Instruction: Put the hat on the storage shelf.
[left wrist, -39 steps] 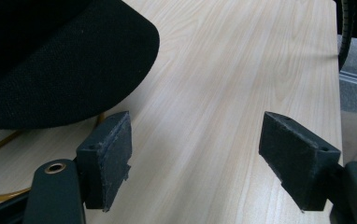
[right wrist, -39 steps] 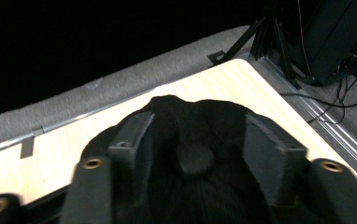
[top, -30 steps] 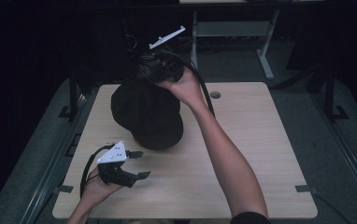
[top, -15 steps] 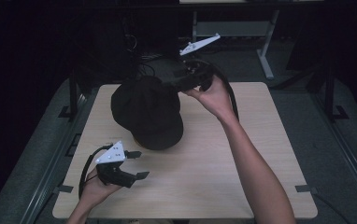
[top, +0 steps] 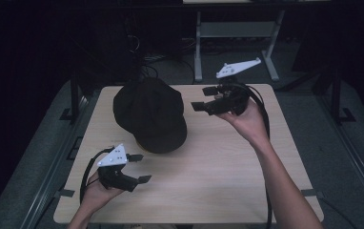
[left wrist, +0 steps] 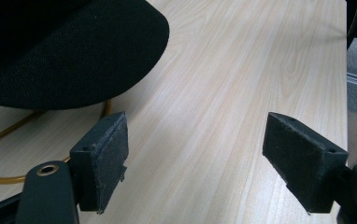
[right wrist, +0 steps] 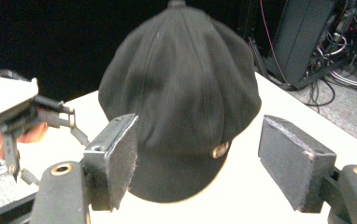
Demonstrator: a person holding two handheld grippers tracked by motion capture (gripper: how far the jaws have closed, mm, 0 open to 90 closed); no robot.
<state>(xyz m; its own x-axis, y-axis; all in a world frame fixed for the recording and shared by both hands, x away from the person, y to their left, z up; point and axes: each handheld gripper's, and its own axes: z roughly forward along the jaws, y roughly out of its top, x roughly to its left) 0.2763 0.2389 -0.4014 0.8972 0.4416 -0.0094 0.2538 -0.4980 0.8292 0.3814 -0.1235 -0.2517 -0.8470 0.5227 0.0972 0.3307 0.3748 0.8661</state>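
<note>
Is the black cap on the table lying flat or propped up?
Propped up: the cap sits raised on a gold wire stand, its brim clear of the table.

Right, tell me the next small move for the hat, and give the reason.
Probably bring the left gripper forward to the brim of the black hat and close on it. The hat rests free on the table over a thin gold hoop; both grippers are open and empty, the right gripper stands off to the hat's side, and the left sits just short of the brim.
</note>
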